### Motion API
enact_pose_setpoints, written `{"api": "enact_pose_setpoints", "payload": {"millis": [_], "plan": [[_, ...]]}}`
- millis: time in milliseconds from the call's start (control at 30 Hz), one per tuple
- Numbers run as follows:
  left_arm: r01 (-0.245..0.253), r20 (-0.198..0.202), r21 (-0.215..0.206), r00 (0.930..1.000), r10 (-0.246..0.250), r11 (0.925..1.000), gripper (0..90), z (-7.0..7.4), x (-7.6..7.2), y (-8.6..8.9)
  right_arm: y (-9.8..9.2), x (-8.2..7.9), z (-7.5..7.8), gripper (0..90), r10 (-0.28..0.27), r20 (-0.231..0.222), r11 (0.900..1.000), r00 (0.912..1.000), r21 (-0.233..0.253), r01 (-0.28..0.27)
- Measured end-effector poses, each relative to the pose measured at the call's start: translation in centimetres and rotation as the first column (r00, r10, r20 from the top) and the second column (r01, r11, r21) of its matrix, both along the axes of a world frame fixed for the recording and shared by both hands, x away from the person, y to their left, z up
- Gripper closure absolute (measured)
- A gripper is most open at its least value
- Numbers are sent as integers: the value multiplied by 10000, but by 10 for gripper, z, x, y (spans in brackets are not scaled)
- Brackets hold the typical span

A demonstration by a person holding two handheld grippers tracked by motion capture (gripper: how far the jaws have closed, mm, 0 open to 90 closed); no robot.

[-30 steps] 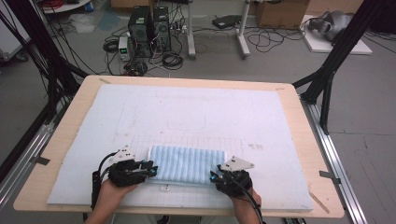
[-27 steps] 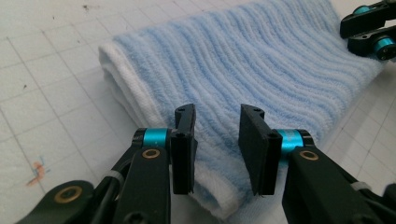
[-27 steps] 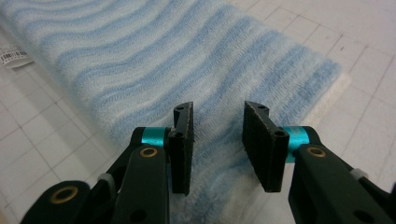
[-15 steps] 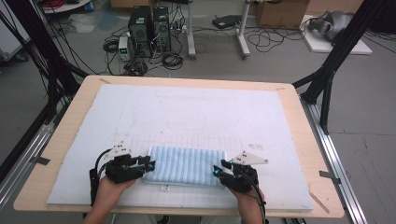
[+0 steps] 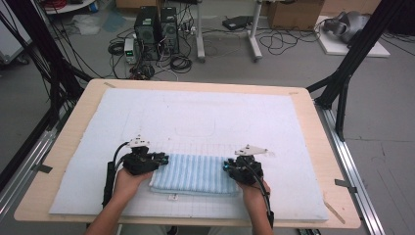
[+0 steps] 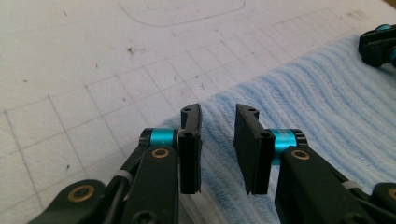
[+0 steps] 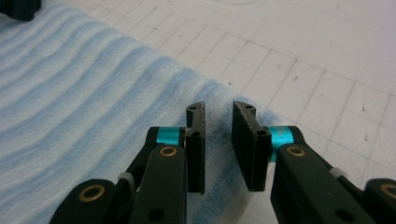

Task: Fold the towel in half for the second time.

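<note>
Your left gripper (image 6: 218, 140) and right gripper (image 7: 218, 135) each sit a little open over an end of the blue towel (image 5: 193, 172), ready to pinch its corners.

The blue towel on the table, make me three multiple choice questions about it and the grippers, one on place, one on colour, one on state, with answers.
1. Where does the towel lie on the white mat?
A. near edge
B. far edge
C. off the mat

2. What colour are its stripes?
A. red and white
B. light blue and white
C. green and yellow

3. How do the jaws of the left gripper and right gripper stand?
A. both open
B. both shut on cloth
C. one open, one shut

Answers: 1 A, it lies by the person's hands; 2 B, pale blue ribs show; 3 A, a gap shows between each pair.
</note>
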State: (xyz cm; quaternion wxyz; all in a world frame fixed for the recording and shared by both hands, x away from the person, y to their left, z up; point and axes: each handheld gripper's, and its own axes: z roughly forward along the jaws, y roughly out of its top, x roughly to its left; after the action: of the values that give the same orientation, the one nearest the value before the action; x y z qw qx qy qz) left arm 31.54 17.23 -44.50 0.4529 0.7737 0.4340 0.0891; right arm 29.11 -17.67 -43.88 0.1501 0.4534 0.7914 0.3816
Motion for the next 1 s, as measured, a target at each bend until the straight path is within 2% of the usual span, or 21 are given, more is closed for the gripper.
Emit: {"api": "enact_pose_setpoints", "payload": {"millis": [100,200,267,367,433,500,600,733,800,867,1000], "plan": [[76,122,279,9999,-80,9996,741,-1,-1,0,-5,3,-5,739,-27,77,9999,10000,127,26],[105,152,247,9998,-109,9996,741,-1,-2,1,-6,3,-5,720,54,165,9998,9998,193,-57],[183,405,216,9990,-192,9996,712,1,-3,4,-9,3,-5,663,75,277,9994,9996,338,-84],[102,793,-313,9968,-77,9995,587,7,-7,11,-12,1,-2,578,-38,534,9966,9986,825,-7],[120,1242,-760,9923,-24,9970,532,13,-10,17,-13,-1,1,554,-2,742,9956,9972,931,-68],[158,1482,-1185,9890,20,9928,476,16,-12,23,-14,-4,7,514,65,915,9962,9958,862,-144],[74,1745,-1482,9845,187,9889,470,20,-14,34,-16,-7,15,426,46,1200,9957,9928,912,-156],[-204,1811,-1787,9820,533,9837,344,23,-17,45,-23,-11,27,323,24,1615,9969,9869,770,-151],[-149,1936,-1992,9796,542,9798,260,25,-19,51,-29,-14,32,275,33,1678,9978,9858,643,-143],[-149,2018,-1990,9778,559,9799,184,26,-20,55,-37,-17,35,207,-166,1831,9976,9830,697,39],[-60,2166,-2003,9750,503,9797,170,27,-23,59,-51,-24,38,119,-279,2151,9974,9762,711,128]]}}
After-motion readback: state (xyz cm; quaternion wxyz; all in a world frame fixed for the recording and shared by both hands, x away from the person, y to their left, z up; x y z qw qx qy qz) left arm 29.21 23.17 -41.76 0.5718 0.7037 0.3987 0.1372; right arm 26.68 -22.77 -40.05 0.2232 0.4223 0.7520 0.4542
